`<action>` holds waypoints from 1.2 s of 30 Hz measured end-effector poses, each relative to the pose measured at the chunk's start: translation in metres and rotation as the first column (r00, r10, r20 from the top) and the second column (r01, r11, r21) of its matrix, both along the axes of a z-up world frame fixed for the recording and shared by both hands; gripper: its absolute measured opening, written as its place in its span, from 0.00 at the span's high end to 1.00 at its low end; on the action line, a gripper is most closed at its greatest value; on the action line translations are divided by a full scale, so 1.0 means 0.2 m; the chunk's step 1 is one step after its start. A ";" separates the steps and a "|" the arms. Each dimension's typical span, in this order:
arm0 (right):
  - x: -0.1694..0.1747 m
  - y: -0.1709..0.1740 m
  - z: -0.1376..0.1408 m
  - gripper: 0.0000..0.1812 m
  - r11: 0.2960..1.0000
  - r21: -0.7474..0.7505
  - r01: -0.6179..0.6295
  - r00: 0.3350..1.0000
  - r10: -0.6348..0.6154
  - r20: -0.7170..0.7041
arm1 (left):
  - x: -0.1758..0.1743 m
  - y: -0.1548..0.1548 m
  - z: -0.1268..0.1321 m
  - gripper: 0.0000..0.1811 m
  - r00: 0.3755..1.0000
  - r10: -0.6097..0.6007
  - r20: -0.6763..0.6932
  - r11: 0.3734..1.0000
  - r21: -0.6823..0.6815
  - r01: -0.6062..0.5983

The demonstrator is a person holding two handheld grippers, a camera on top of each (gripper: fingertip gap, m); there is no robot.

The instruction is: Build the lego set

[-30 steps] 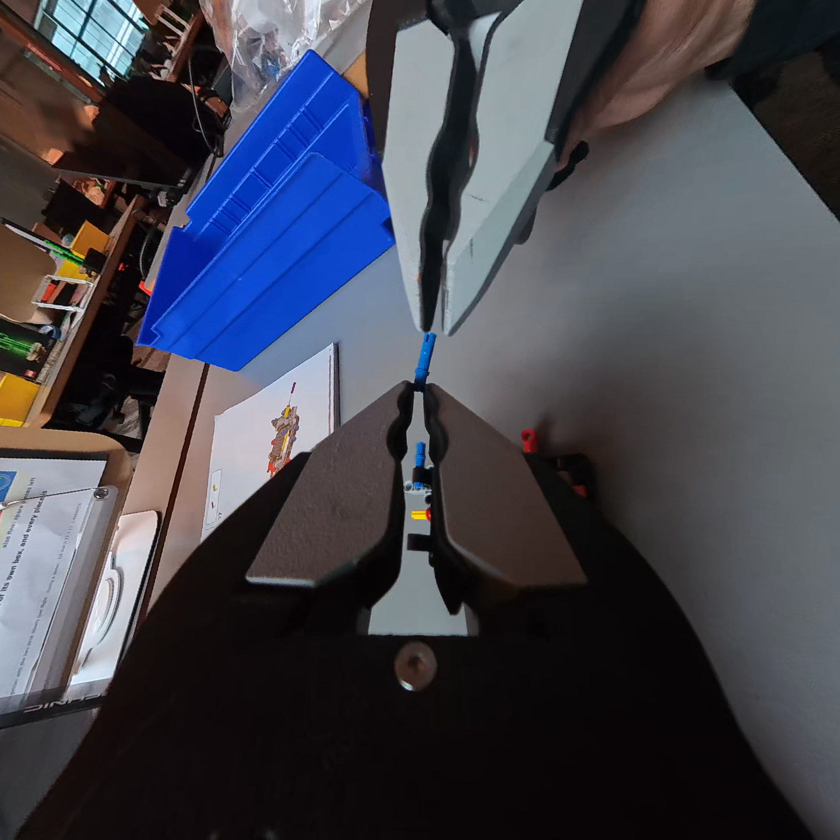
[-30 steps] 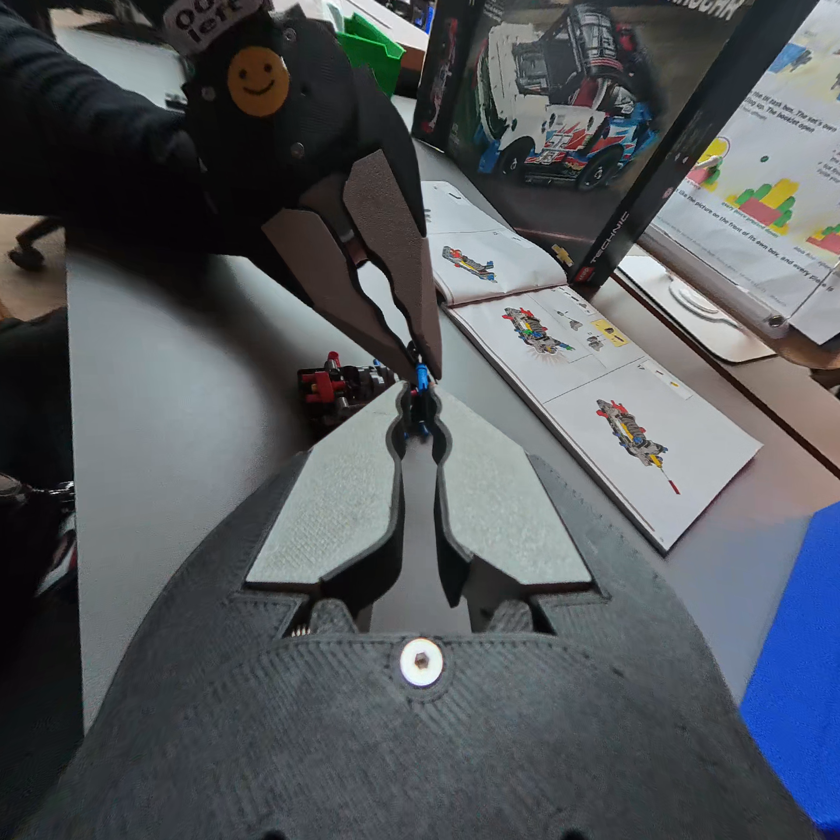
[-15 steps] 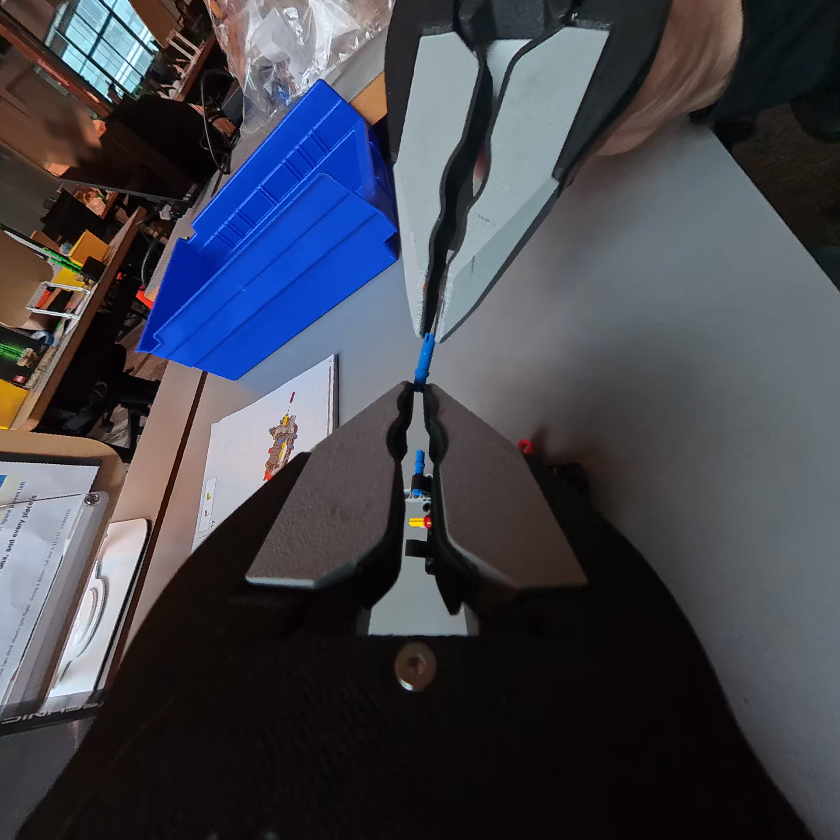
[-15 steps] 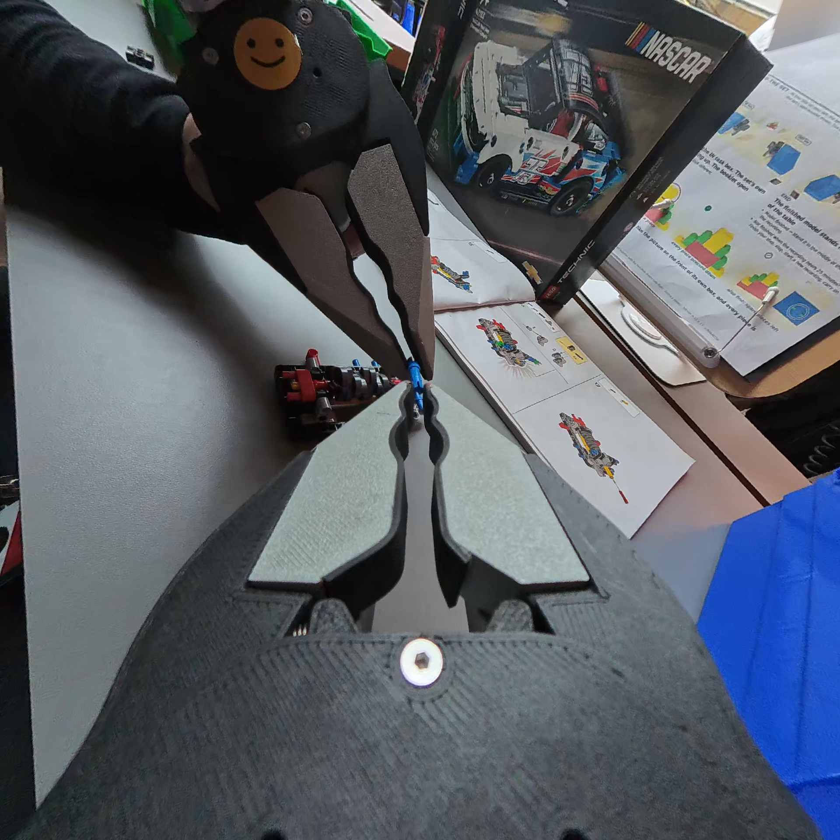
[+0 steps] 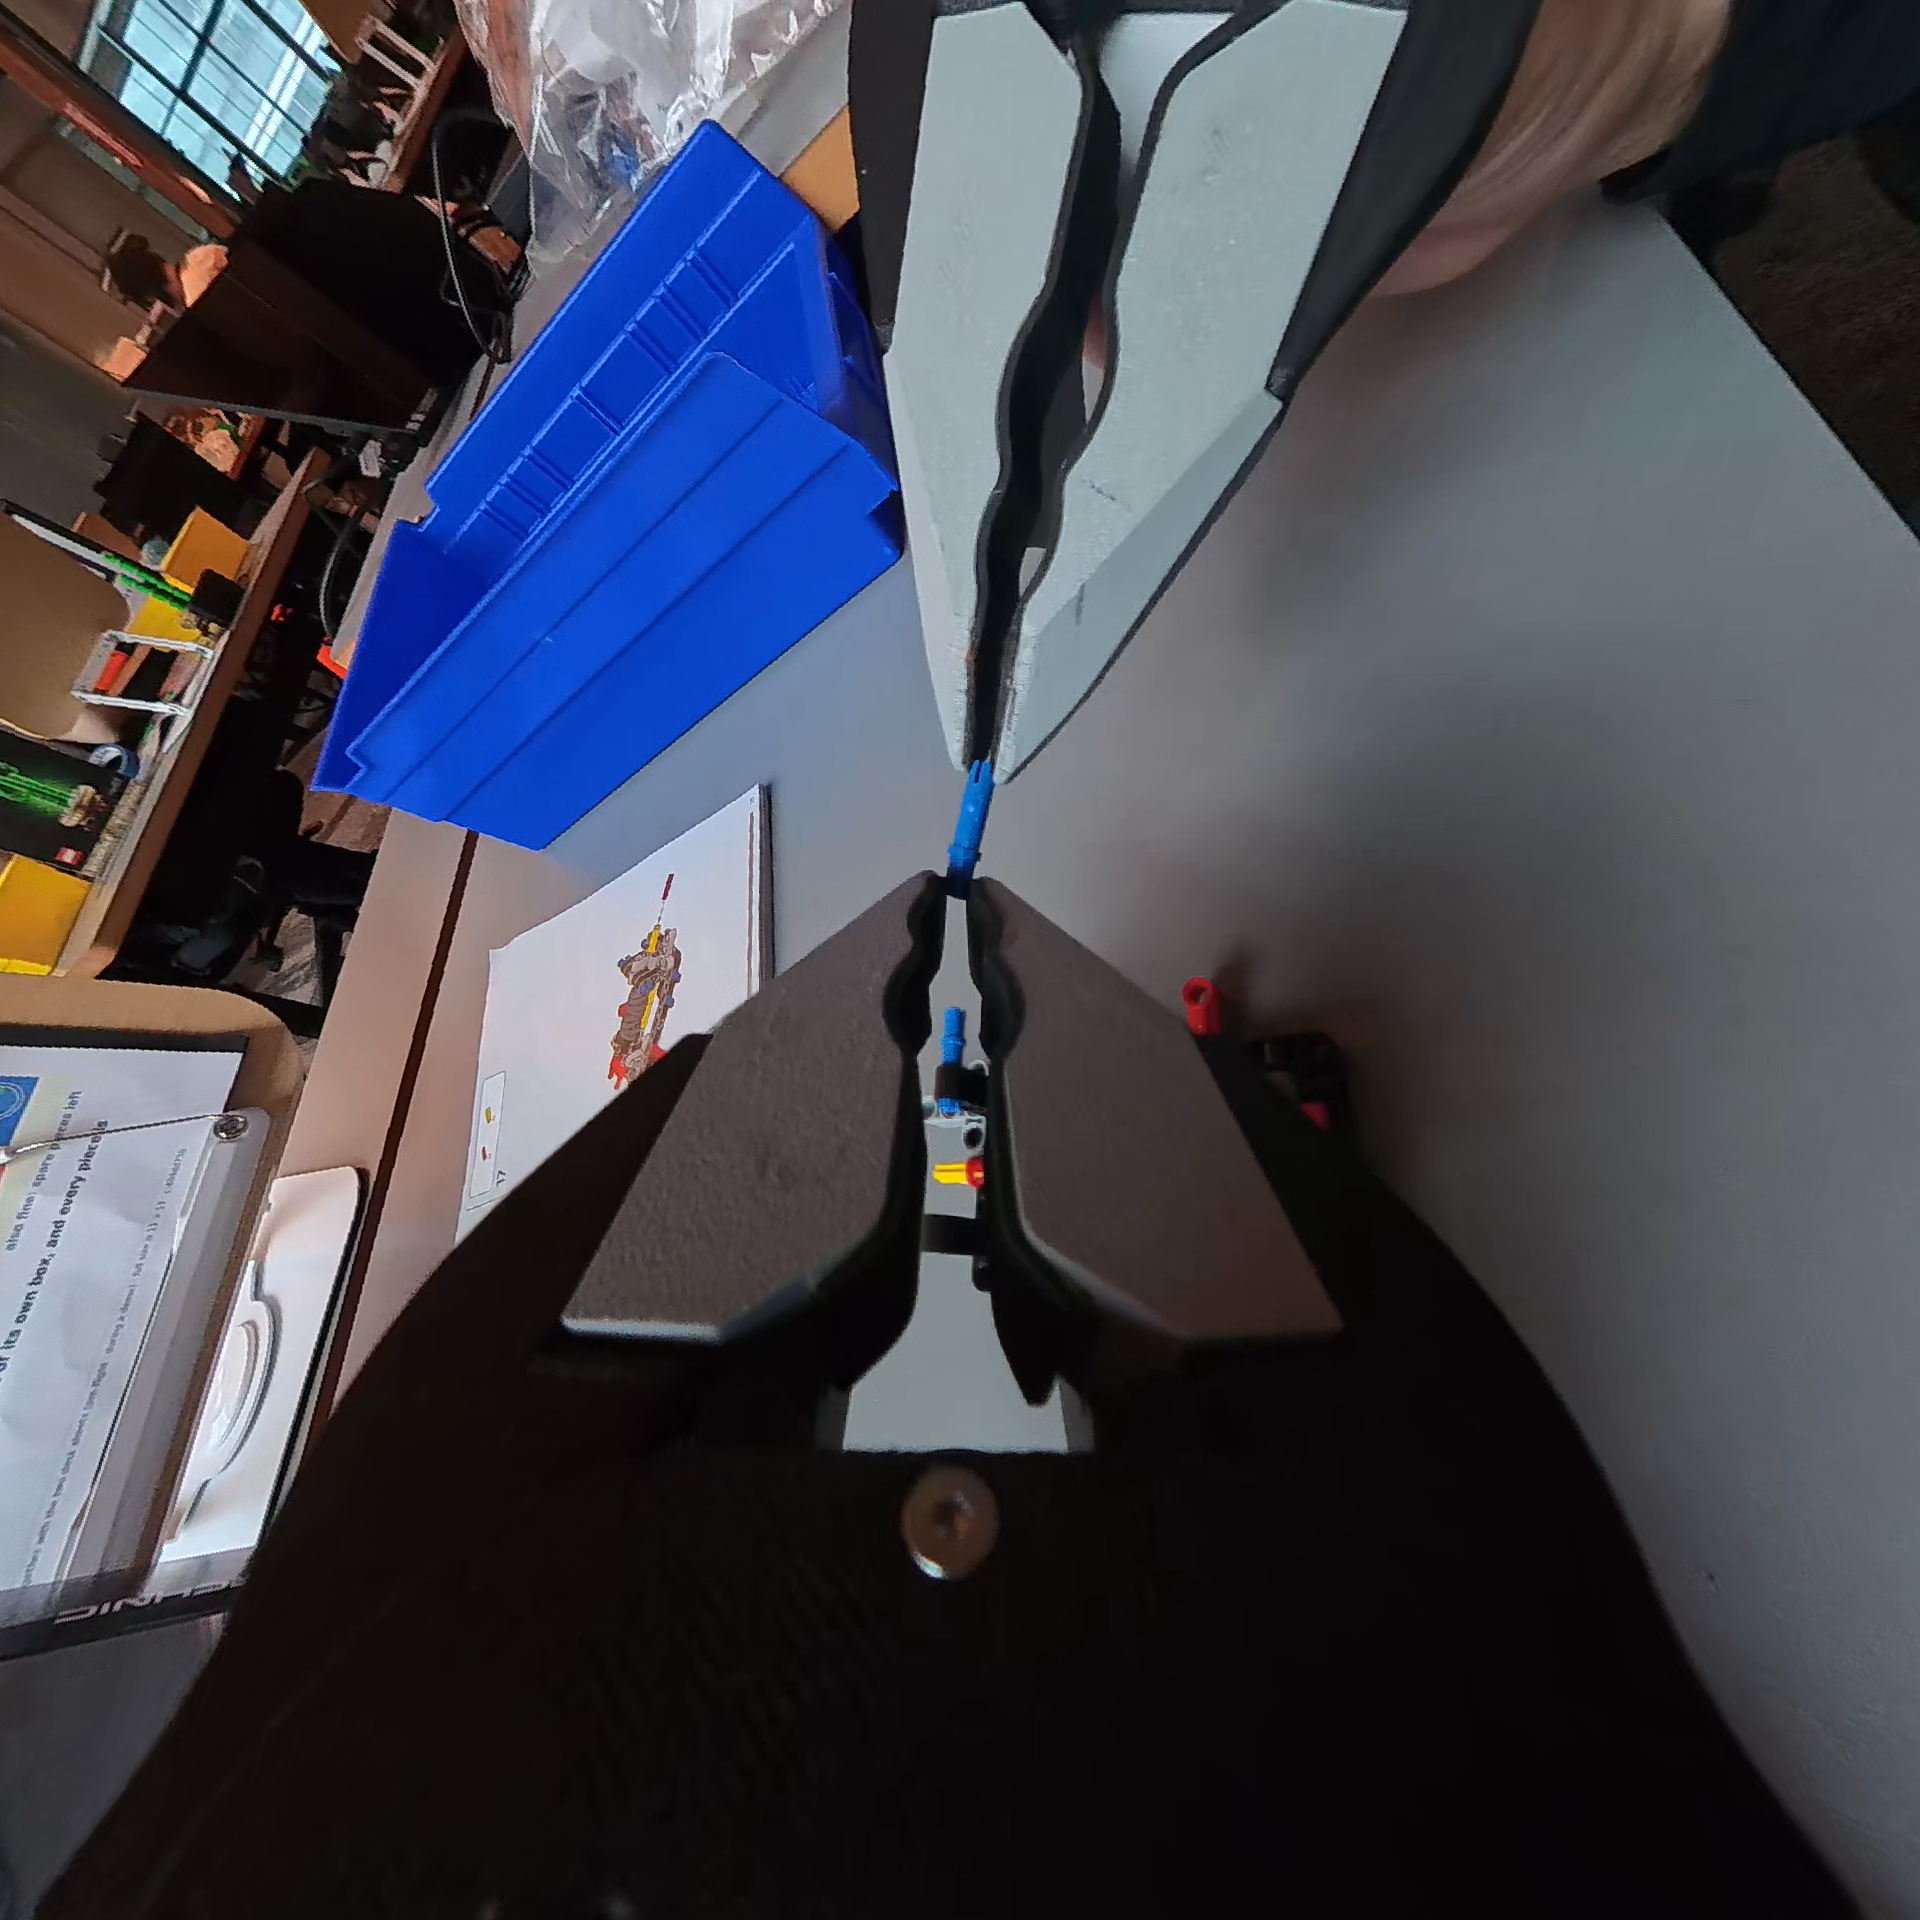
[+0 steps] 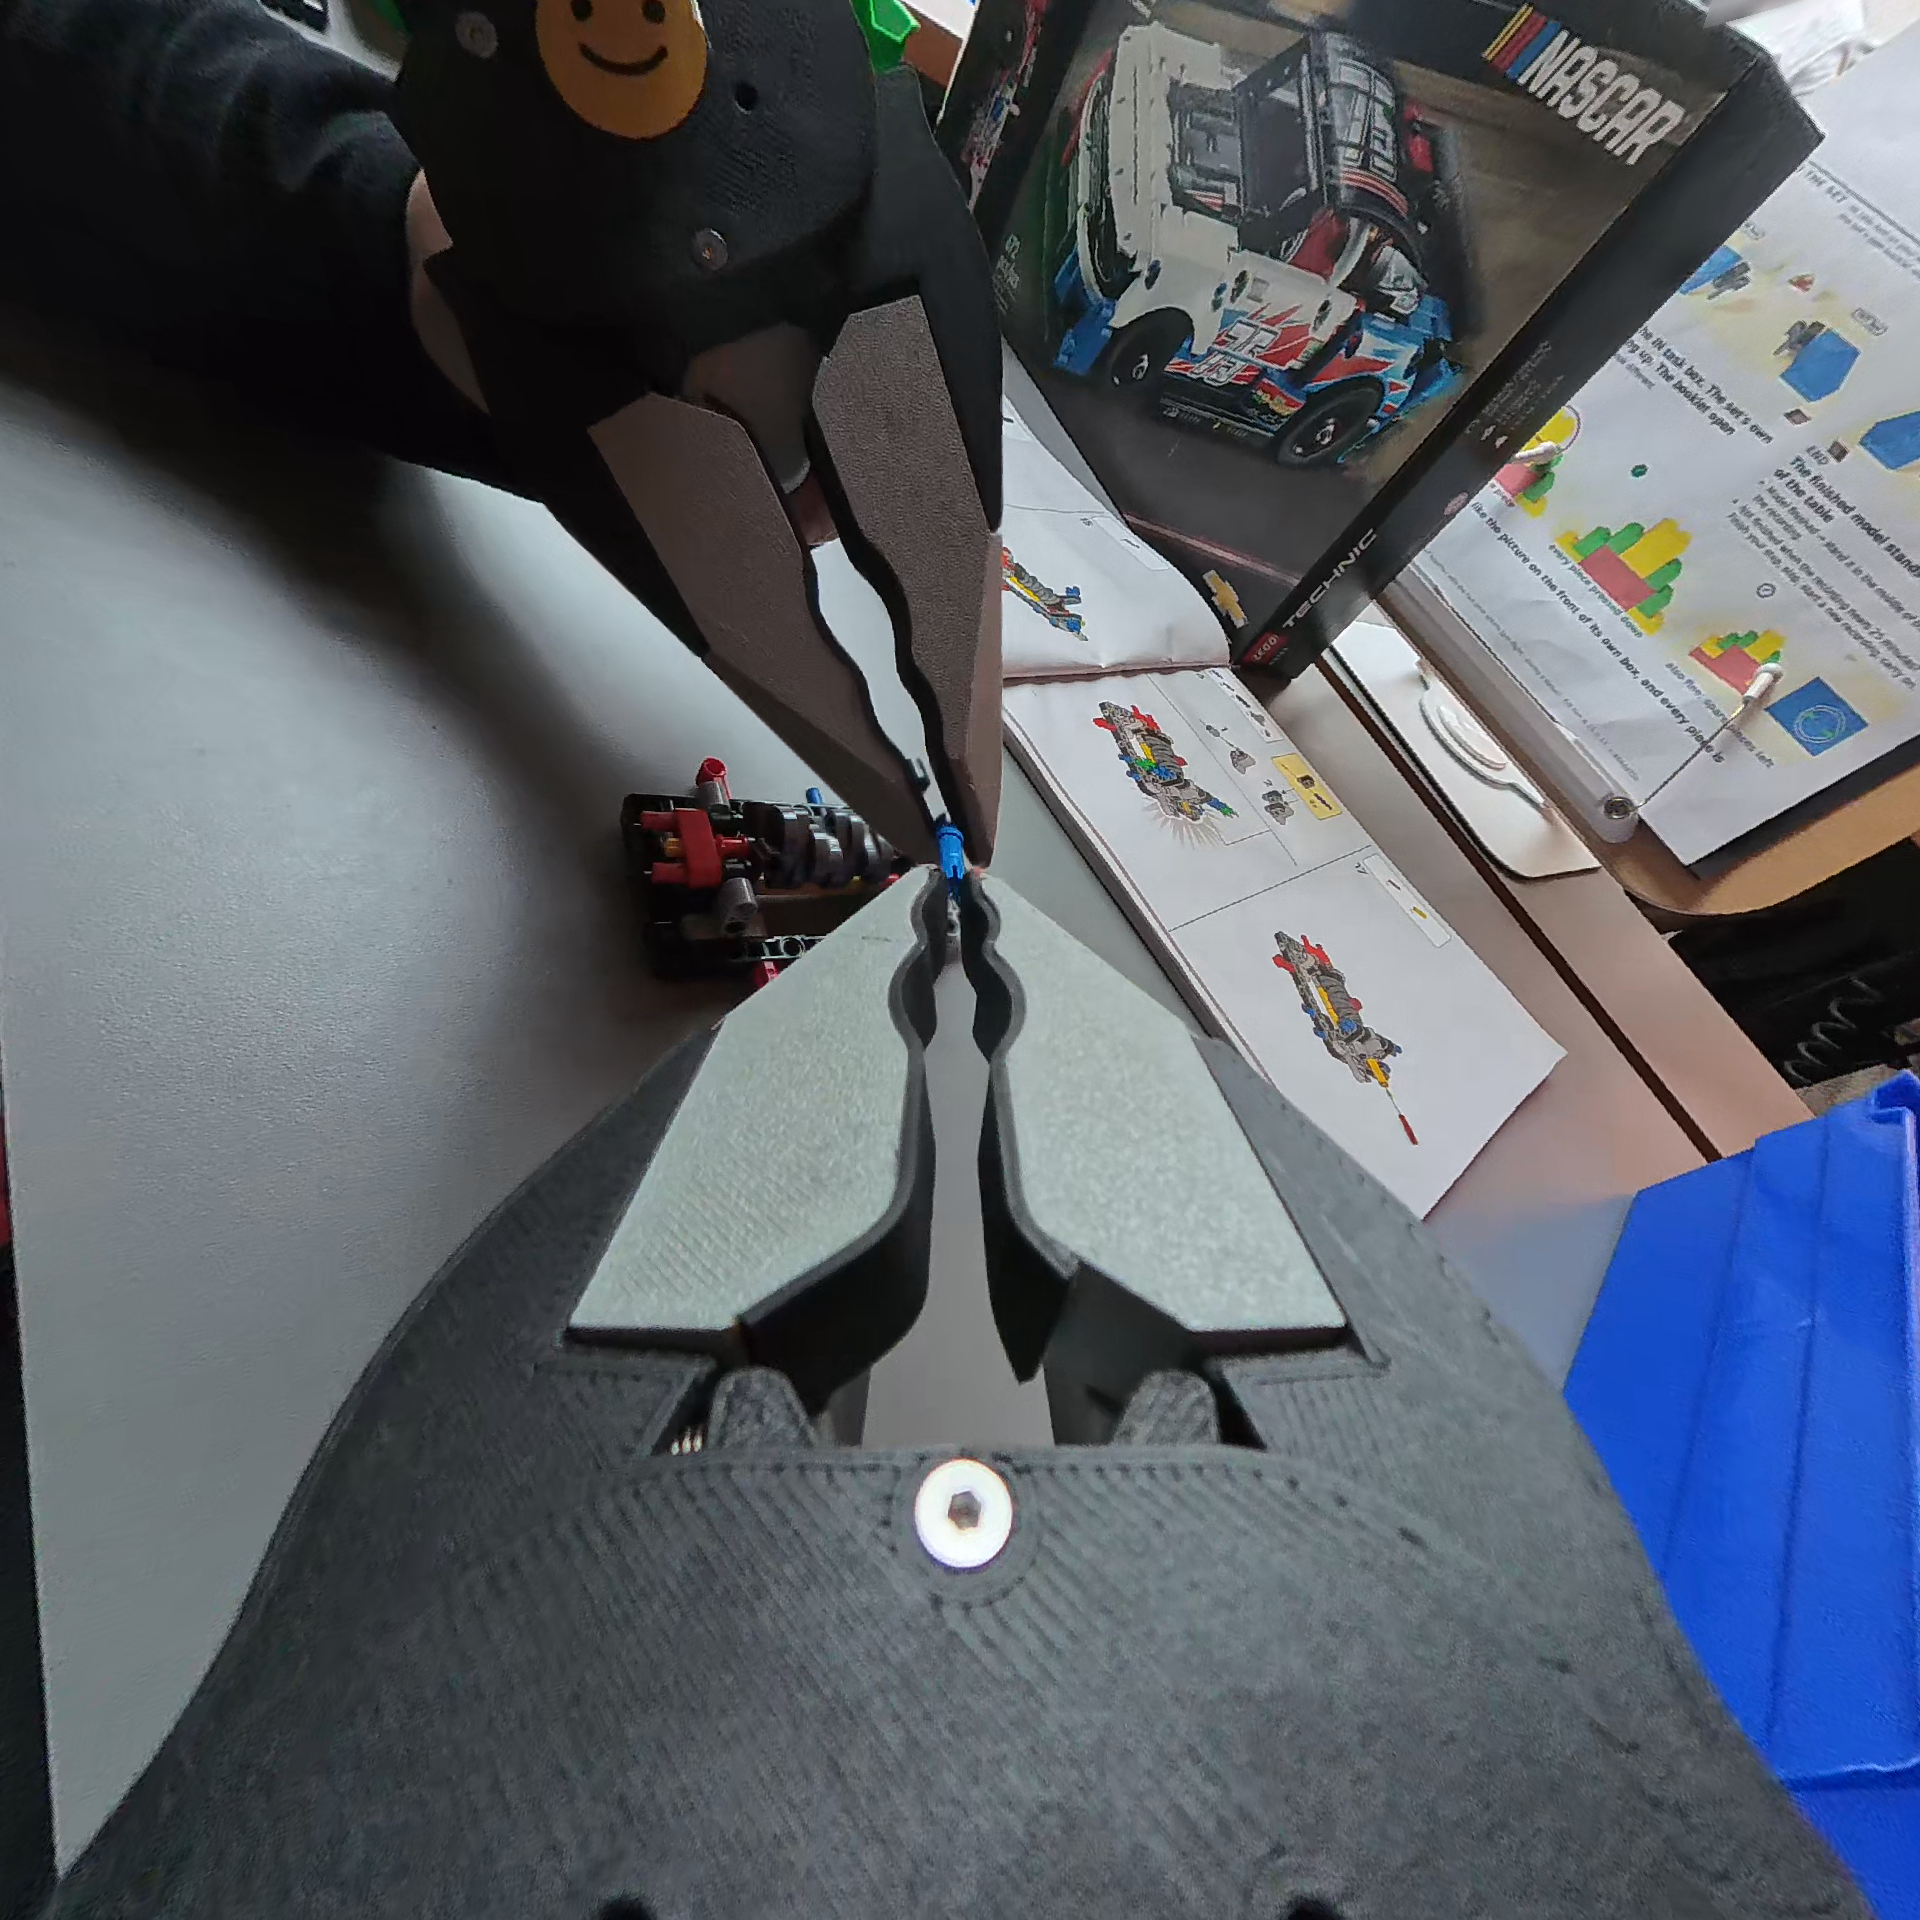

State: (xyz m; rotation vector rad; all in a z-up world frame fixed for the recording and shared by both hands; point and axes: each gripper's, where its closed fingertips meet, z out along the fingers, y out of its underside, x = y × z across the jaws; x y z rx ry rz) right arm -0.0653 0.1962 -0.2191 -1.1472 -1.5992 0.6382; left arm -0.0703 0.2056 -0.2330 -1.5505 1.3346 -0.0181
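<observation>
A small blue pin (image 5: 969, 821) is pinched between the tips of both grippers, which meet tip to tip above the grey table (image 5: 1507, 935). My left gripper (image 5: 956, 888), with dark pads, is shut on its near end. My right gripper (image 5: 982, 764), with grey pads, is shut on its far end. In the right wrist view the pin (image 6: 948, 844) sits between my right gripper (image 6: 951, 883) and the left gripper (image 6: 951, 821). The partly built black, red and grey Lego assembly (image 6: 748, 862) lies on the table below them; it also shows through the left gripper's gap (image 5: 956, 1127).
Stacked blue bins (image 5: 623, 582) stand beyond the open instruction booklet (image 6: 1299, 935); a bin corner (image 6: 1766, 1455) is at the right. The Lego box (image 6: 1351, 260) stands upright behind the booklet. A printed sheet in a stand (image 6: 1714, 520) is beside it. A person's hand (image 5: 1558, 135) holds the right gripper. The grippers are tip to tip, or close to it.
Both grippers have tilted and shifted a little together, still tip to tip on the blue pin. The assembly on the table has not moved.
</observation>
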 end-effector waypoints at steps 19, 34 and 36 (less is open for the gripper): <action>0.01 0.03 0.17 0.88 0.965 -0.258 -0.039 0.968 -0.027 -0.248 | 0.04 -0.02 0.14 0.99 0.896 0.000 0.444 0.966 -0.231 0.115; -0.06 -0.07 0.16 0.89 0.859 -0.477 -0.185 0.963 0.062 -0.261 | 0.12 -0.08 0.12 0.99 0.886 -0.026 0.463 0.955 -0.249 0.159; -0.04 -0.05 0.17 0.86 0.849 -0.491 -0.197 0.961 0.067 -0.269 | 0.12 -0.07 0.13 0.99 0.875 -0.026 0.483 0.955 -0.247 0.165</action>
